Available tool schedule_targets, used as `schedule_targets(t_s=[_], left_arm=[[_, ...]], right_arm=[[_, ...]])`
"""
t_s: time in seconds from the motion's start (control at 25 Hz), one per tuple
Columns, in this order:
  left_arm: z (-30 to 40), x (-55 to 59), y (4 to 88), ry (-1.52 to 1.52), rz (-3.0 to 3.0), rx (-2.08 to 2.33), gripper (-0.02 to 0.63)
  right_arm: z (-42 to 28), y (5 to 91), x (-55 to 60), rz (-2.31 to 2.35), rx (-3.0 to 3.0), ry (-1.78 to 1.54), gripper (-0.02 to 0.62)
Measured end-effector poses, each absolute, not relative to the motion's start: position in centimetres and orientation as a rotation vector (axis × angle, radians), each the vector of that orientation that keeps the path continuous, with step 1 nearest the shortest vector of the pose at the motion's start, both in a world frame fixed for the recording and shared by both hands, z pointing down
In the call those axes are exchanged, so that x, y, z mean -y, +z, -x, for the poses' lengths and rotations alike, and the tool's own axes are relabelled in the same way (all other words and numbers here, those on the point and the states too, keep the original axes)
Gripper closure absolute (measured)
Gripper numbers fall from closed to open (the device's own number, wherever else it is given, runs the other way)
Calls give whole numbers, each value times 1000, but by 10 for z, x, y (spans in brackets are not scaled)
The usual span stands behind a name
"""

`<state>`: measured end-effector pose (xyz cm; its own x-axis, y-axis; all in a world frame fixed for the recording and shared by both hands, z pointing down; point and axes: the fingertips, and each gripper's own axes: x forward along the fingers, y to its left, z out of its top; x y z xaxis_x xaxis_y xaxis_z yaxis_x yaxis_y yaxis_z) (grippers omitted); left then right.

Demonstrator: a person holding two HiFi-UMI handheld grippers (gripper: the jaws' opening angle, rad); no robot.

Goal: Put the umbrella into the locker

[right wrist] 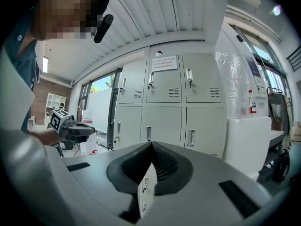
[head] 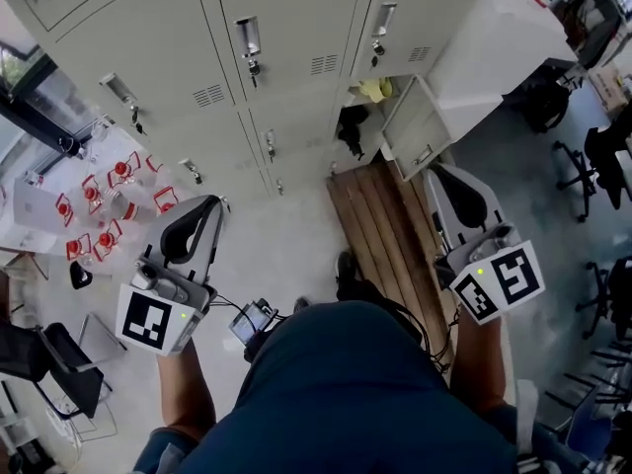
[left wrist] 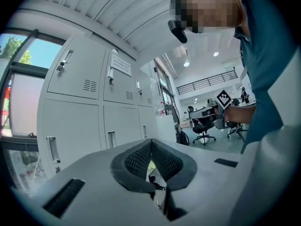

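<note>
Two grey hand-held grippers are raised before a bank of pale grey metal lockers (head: 148,28). The left gripper (head: 211,203) has its jaws clenched on nothing. Further right, one dark bundle, apparently the black folded umbrella (head: 351,126), lies inside the one open locker (head: 415,126), below one yellow item (head: 375,89). One brown slatted wooden platform (head: 380,225) lies before it. The right gripper (head: 436,172) also has its jaws clenched, empty.
</note>
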<state>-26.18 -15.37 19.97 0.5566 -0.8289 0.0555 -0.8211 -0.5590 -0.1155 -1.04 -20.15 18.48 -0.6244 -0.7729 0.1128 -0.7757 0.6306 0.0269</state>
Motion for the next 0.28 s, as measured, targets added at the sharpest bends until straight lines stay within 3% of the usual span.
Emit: schedule_targets(t_s=[0.28], left_arm=[[258,138,204,-155,2722,-1450,588]], right_arm=[[-3,191,187,-1317,2694,63,558]])
